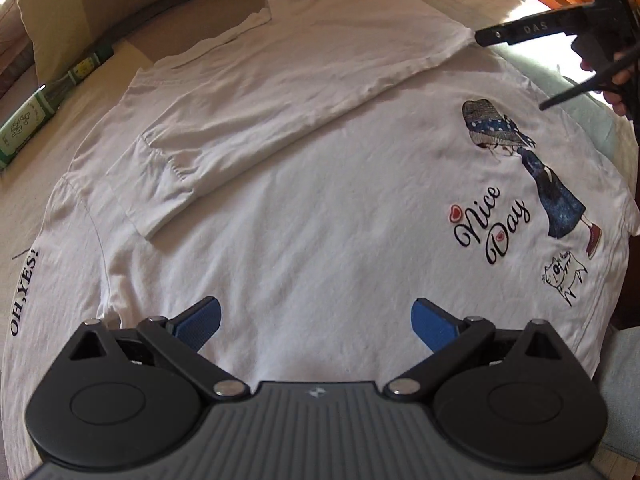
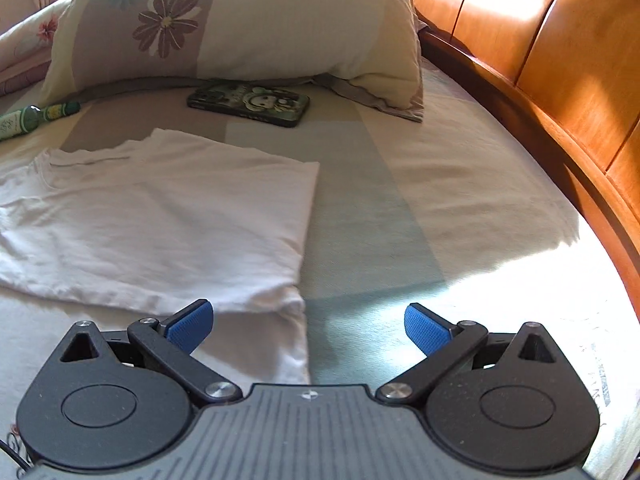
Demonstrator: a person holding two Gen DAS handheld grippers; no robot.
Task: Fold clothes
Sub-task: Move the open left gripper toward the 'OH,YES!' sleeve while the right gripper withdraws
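While both tongs hang over the bed (image 2: 460, 184), bare sheet lies open between the shirt (image 1: 320, 220) and the headboard (image 2: 560, 64). Near the shirt's far edge, a phone (image 2: 248, 103) rests just before the pillow (image 2: 248, 20); a green tube (image 2: 24, 118) lies off the shirt's far left corner.

My left tongs (image 1: 316, 320) stand with jaws apart, empty, above the shirt's near middle. My right tongs (image 2: 308, 326) also stand with jaws apart, empty, straddling the shirt's right edge: the left finger (image 2: 190, 326) is over cloth, the right finger (image 2: 426, 330) over bare sheet. In the left view, the right tongs (image 1: 516, 68) sit at the corner of the folded flap; I cannot tell whether a finger touches it.

The shirt is white, spread flat, lightly wrinkled. One side is folded across the body, its sleeve (image 1: 160, 184) lying on top. Print shows "Nice Day" (image 1: 490, 228), a figure in blue, a small cat, and "OH,YES!" at the shirt's left edge.
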